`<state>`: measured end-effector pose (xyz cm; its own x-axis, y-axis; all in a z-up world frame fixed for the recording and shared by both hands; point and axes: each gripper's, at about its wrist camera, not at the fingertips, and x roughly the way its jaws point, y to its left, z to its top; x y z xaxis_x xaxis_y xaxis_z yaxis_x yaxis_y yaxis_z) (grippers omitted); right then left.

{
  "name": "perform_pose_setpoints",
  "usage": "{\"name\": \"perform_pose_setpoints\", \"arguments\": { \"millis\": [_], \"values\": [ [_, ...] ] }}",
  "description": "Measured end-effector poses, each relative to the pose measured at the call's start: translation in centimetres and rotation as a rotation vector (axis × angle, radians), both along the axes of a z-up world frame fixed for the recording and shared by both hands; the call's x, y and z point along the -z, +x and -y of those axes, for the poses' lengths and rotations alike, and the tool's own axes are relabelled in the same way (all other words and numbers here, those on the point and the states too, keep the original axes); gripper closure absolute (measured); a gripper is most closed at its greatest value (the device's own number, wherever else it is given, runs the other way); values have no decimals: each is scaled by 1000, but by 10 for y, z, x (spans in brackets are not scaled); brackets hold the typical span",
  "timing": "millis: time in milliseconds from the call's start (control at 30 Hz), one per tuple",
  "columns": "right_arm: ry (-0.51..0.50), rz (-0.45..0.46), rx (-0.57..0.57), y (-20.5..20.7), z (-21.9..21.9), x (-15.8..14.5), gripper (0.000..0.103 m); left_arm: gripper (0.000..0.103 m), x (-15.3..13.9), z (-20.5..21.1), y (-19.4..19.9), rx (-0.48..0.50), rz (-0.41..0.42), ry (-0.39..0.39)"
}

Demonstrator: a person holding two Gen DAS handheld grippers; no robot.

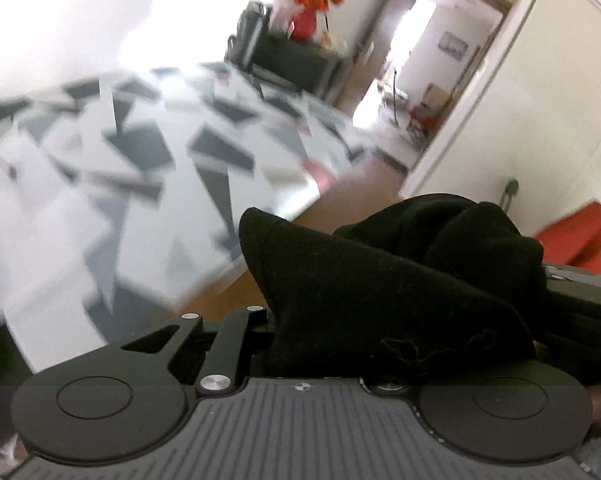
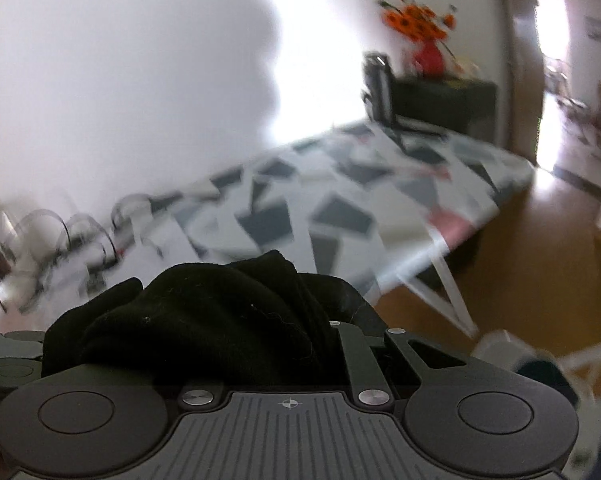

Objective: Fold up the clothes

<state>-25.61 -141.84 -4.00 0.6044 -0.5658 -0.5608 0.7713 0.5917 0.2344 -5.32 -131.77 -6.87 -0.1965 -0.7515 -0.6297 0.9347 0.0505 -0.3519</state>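
No brand, label or legible writing anywhere – only a small crosshair mark on each gripper's ribbed grey housing.

Left gripper (image 1: 340,312): fingers buried under black garment (image 1: 380,280), cloth bunched right at the mouth and apparently gripped there; jaw gap hidden, so cannot tell how far closed. Right gripper (image 2: 236,320): same story, same black garment (image 2: 204,312) heaped over the fingers, opening not visible. Garment lifted clear of the table, draped between the two tools, a loose thread hanging at one hem in the left wrist view.

Table (image 1: 148,184) covered in a cloth of grey, white and dark angular patches with a touch of pink near the far corner, surface blurred by motion. Near edge running diagonally in the right wrist view, white crossed legs (image 2: 444,288) below it, bare wooden floor (image 2: 540,264) beyond – open room on that side. Tangle of wire hangers (image 2: 60,240) at the left end of the tabletop.

White wall behind. Dark cabinet (image 1: 296,64) at the far end carrying a red vase (image 1: 304,24) of orange flowers. Open doorway (image 1: 428,72) to a bright room further on. Red rounded object (image 1: 580,240) low at right in the left wrist view, unclear what.
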Motion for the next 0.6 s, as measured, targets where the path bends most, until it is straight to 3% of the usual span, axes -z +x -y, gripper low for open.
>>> {"name": "perform_pose_setpoints", "arguments": {
  "millis": [233,367,467,600],
  "values": [
    [-217,223,-52,37,80,-52,93,92,-65,72,41,-42,120,-251],
    [-232,310,-143,54,125,-68,92,92,-88,91,59,-129,152,-349],
    [-154,357,-208,74,161,-58,93,91,-78,98,79,-216,99,-313],
    [-37,293,-304,111,212,-25,93,91,-44,117,106,-365,61,-173]
  ]
}}
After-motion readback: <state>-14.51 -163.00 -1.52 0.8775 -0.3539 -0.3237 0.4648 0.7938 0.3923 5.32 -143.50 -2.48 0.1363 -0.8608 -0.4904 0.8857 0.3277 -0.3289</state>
